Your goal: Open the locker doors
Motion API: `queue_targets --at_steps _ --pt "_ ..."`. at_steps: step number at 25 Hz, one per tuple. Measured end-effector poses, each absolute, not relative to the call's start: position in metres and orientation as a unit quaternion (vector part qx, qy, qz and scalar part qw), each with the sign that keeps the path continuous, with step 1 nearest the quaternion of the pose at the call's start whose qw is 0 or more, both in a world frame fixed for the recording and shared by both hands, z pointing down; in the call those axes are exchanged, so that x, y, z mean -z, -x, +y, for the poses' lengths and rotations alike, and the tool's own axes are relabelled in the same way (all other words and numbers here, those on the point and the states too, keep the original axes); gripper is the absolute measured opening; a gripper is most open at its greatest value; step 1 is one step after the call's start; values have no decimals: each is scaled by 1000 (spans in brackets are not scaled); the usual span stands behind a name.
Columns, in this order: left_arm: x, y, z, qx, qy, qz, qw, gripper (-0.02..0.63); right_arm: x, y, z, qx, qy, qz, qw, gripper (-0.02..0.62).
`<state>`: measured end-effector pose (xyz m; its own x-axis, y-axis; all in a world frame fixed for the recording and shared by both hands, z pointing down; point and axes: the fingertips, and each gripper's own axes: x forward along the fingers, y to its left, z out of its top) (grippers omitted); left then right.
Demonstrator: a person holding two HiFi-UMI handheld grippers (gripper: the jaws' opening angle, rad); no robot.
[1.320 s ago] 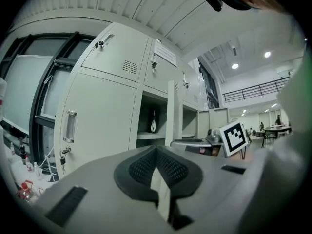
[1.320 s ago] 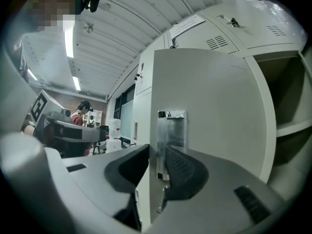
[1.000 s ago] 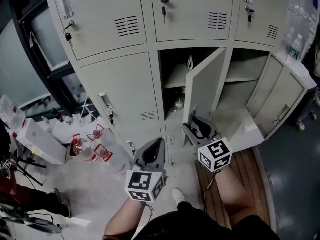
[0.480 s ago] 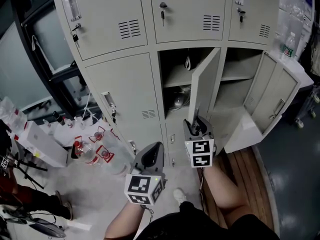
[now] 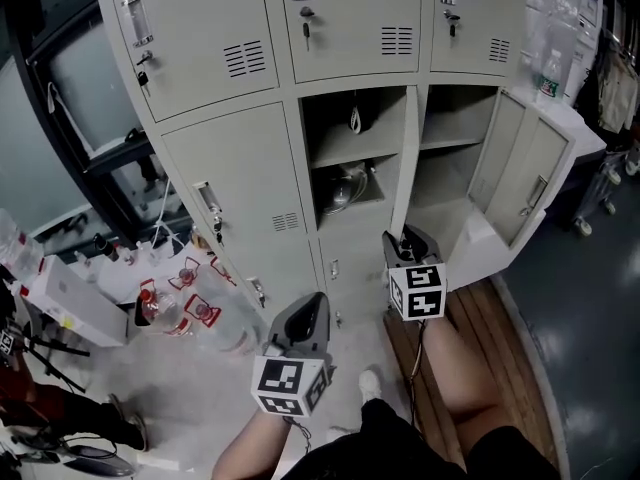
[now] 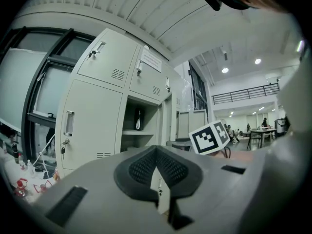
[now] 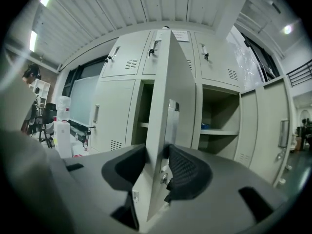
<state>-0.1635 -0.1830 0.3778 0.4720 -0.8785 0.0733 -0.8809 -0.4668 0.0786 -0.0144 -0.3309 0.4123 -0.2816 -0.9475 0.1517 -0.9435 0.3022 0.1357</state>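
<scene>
The step in hand is swinging the middle door [image 7: 163, 91] open. The right gripper [image 5: 405, 246] has this door's free edge between its jaws; they have just been closing, and both pads now sit against the sheet metal by the lock plate, so the grip looks firm. The door stands edge-on to the person, roughly half open, with the shelf behind it already showing. The right door [image 5: 520, 173] hangs wide open. The left door [image 5: 235, 183] is shut, its handle [image 5: 206, 204] untouched, and the top doors [image 5: 340, 28] are all shut with keys in their locks. The left gripper [image 5: 316, 303] hovers low in front of the lockers, jaws together and holding nothing.

The next move probably calls for carrying the gripped edge round the hinge's arc until the door is wide, without twisting the thin panel, then letting go. The left door seems the likely one after that, perhaps for the idle left gripper
</scene>
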Motion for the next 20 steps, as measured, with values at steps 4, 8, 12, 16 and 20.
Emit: queue_targets --at_steps 4,8,12,16,20 --pt "-381 162 -173 -12 -858 -511 51 0 -413 -8 -326 0 -603 -792 97 144" --pt "-383 156 -164 -12 -857 -512 55 0 -416 -32 -318 -11 -615 -783 95 131" --pt "-379 141 -158 -11 -858 -512 52 0 -416 -56 -315 -22 -621 -778 97 114" --pt "-378 117 -151 -10 -856 -514 53 1 -418 -85 -313 -33 -617 -781 93 96" --pt "-379 90 -140 -11 -849 -525 56 0 -419 -106 -313 -47 -600 -794 84 84"
